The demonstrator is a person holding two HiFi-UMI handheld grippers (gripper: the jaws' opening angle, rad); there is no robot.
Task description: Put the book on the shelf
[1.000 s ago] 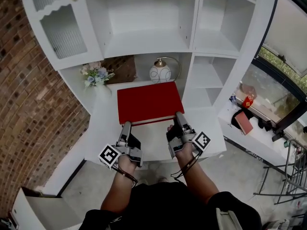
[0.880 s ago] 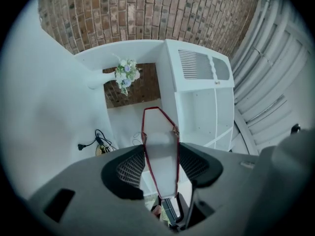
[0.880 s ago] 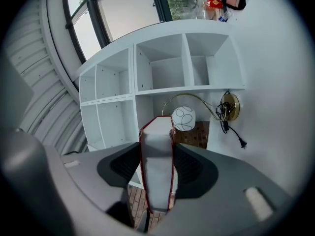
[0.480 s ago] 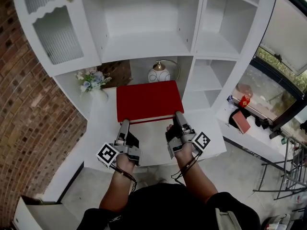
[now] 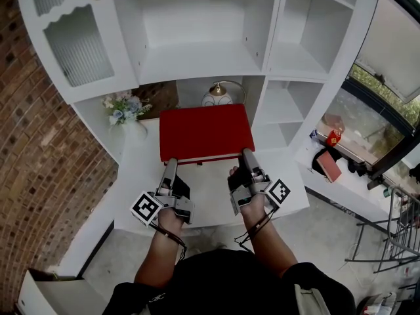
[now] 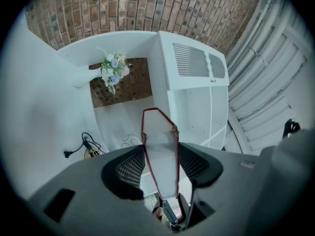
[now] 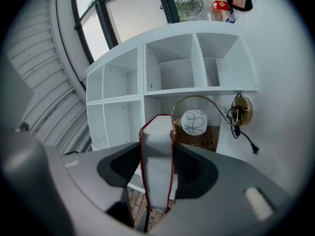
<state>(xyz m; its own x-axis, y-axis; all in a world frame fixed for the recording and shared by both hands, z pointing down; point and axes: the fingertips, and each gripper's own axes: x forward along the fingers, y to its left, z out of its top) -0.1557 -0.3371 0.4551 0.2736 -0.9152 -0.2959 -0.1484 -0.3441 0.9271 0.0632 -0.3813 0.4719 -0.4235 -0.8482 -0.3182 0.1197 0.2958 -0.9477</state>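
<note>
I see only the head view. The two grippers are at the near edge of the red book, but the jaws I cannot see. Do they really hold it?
Observer: Yes. In the left gripper view, the left gripper has one pad pressed on each cover of the red book, with the white page edge facing the camera.
Operator: And the other one?
Observer: The same. The right gripper is shut on the book, one pad on each cover.
Operator: The book hides the foot of the lamp from me. What is there?
Observer: The right gripper view shows a round brass base, and the lamp's black plug lies free on the white surface, not plugged in.
</note>
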